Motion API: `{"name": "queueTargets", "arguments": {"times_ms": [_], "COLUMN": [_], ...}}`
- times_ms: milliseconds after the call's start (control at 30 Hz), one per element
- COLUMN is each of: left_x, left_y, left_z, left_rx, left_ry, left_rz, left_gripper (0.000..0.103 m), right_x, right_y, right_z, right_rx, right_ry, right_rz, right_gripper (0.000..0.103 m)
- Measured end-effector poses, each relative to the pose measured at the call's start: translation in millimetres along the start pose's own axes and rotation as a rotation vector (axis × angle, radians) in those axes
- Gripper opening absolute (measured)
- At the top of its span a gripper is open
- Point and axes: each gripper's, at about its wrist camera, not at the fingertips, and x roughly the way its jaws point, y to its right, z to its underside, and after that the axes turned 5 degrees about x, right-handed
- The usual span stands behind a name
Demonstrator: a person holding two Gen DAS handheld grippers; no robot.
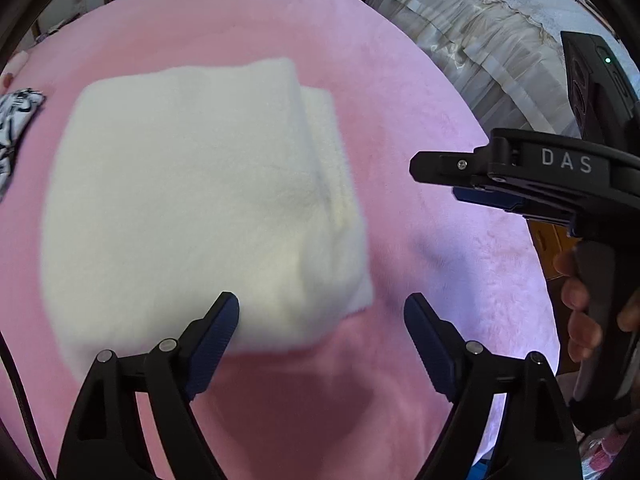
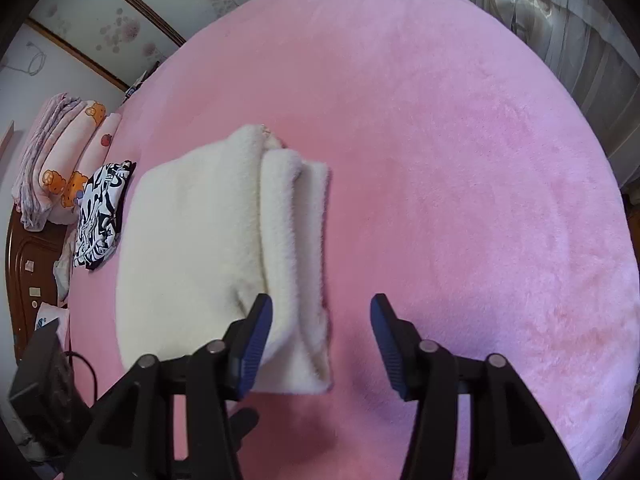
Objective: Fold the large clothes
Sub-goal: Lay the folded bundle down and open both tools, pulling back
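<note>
A folded cream fleece garment (image 1: 192,204) is laid flat on a pink plush bedspread (image 1: 420,112), and it fills the centre and the 9 o'clock half of the left wrist view. Its layered edges are stacked along the 3 o'clock side of the bundle, where at least three folds of pile are seen in the right wrist view (image 2: 224,248). The left gripper (image 1: 322,320) is held above the near edge of the garment with its jaws spread wide and nothing between them; one blue-padded finger is seen over the cream pile at about 7 o'clock and the other over bare pink cloth at about 5 o'clock. Whether that finger touches the pile cannot be told, since the fabric is blurred there. The right gripper (image 2: 322,320) is likewise held wide and empty, with one finger in front of the folded edges at 7 o'clock and the other over the bedspread (image 2: 460,160) at 5 o'clock. In the left wrist view the right gripper (image 1: 436,178) is seen from the side at 3 o'clock, clear of the garment, its handle wrapped by a hand (image 1: 580,312). A black-and-white patterned cloth (image 2: 100,216) lies just beside the garment at 9 o'clock, and pink bedding with bear prints (image 2: 64,160) is piled beyond it. Pale pleated curtains (image 1: 480,40) hang at 1 o'clock.
</note>
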Motion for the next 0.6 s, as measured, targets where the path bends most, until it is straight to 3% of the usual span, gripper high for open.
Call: {"name": "queueTargets", "arguments": {"times_ms": [133,200,400,600], "left_x": [-46,-72,-146,-221], "left_y": [-20,-33,-79,-116], "left_z": [27,42,89,140], "left_rx": [-0.082,-0.135,-0.25,-0.255], "left_ry": [-0.035,-0.038,-0.063,-0.017], "left_rz": [-0.05,-0.093,-0.172,-0.259], "left_gripper": [0.084,0.084,0.095,0.099], "right_x": [-14,-23,-51,-76], "right_y": [-18,-28,-56,-97], "right_z": [16,27,69,137], "right_rx": [-0.019,-0.028,-0.015,-0.022], "right_ry": [0.032,0.039,0.094,0.102], "right_rz": [0.029,0.047,0.107,0.166], "right_gripper": [0.08,0.085,0.094,0.096]}}
